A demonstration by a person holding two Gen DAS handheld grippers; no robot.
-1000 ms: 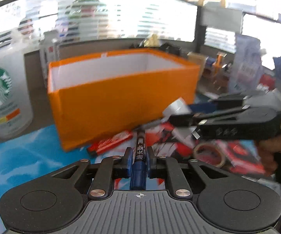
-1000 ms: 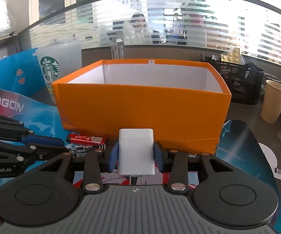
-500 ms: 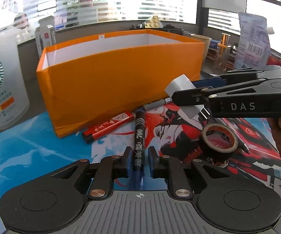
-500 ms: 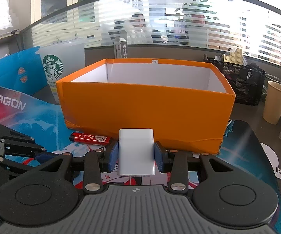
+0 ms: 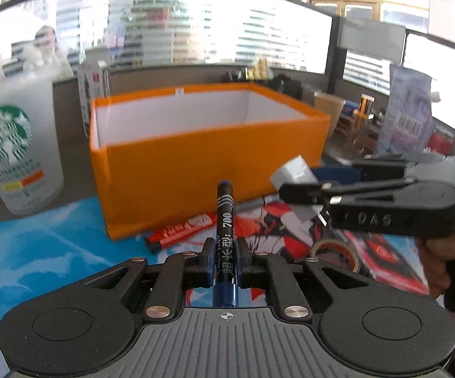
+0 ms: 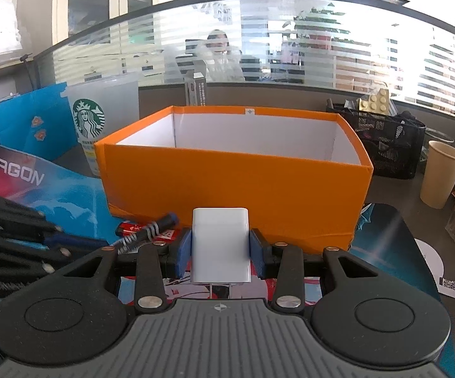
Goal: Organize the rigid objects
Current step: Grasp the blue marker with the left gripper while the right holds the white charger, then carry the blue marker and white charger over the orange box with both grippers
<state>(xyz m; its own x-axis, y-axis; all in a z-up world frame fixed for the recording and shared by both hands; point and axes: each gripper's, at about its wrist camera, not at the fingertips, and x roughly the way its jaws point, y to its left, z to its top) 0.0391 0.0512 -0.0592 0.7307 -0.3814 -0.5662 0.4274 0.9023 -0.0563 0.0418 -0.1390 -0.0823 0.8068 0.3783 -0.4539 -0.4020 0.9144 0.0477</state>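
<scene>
Item: our left tool (image 5: 224,264) clenches the marker (image 5: 224,230), our right tool (image 6: 220,252) the white charger (image 6: 220,245), both short of the orange box (image 6: 236,189); risk: clipping its near wall.

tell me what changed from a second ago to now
The left gripper, shut on the marker, set it down on the mat, then lifted it again. The right gripper stayed still, clamped on the white charger. The orange box didn't move.

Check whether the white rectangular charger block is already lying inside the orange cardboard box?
No, the white rectangular charger block is clamped in the right gripper, in front of the orange cardboard box.
</scene>
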